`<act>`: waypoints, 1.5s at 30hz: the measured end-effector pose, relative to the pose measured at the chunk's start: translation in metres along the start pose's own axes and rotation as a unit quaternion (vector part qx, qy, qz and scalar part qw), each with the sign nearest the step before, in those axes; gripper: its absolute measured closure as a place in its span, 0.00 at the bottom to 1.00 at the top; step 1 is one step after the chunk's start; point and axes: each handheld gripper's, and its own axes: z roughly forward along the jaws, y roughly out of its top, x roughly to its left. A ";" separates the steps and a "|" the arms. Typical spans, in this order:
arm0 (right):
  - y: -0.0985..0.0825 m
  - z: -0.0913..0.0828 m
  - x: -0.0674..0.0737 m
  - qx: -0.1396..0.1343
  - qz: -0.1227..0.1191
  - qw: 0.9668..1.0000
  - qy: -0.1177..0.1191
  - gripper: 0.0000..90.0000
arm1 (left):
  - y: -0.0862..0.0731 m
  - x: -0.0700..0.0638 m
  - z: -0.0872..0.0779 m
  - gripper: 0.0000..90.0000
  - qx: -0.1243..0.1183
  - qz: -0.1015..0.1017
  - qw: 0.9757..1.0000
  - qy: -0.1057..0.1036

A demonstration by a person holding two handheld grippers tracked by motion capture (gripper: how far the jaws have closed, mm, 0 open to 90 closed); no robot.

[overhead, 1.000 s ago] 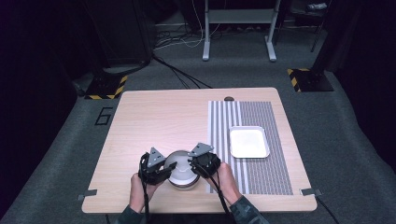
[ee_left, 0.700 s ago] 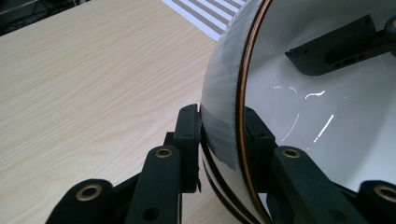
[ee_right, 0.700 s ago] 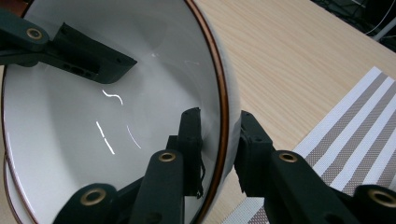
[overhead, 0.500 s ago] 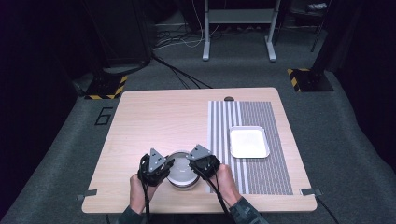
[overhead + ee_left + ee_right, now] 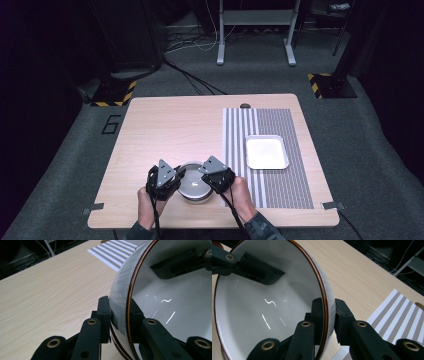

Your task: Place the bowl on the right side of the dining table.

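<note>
Round white bowl with a thin brown rim line (image 5: 194,186) sits at the near edge of the light wooden table (image 5: 170,130), just left of the grey-and-white striped placemat (image 5: 265,150). Both grippers are engaged on it. The left gripper (image 5: 172,179) pinches the bowl's left wall: in the left gripper view one black jaw lies outside the wall and the other inside, both pressed against the bowl (image 5: 160,297). The right gripper (image 5: 209,176) takes the opposite wall the same way; in the right gripper view its jaws straddle the rim of the bowl (image 5: 269,305), one on each face. The interior appears empty, showing only light reflections.

Assessment: the step in hand is a two-sided grasp of the bowl, made ready for a lift. Whether the base has left the table cannot be told from these views.

A rectangular white tray (image 5: 266,151) lies on the placemat, well apart from the bowl, to the right and farther from the person. If that is the destination, this is a judgement only.

The next move calls for both hands rising together at an even pace, keeping the rim level and the spacing between grippers constant, since each holds only a narrow section of wall and uneven motion could let the smooth glazed wall slip.
</note>
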 end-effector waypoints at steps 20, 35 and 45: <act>0.007 -0.019 0.001 -0.046 -0.013 0.999 -0.024 0.89 | 0.011 -0.001 -0.012 0.86 -0.039 0.007 0.999 -0.007; 0.009 -0.035 -0.010 -0.058 -0.008 0.998 -0.033 0.89 | 0.027 -0.008 -0.012 0.85 -0.051 0.018 0.998 -0.015; 0.006 -0.042 -0.019 -0.060 -0.003 0.997 -0.044 0.89 | 0.035 -0.013 -0.006 0.85 -0.058 0.016 0.998 -0.030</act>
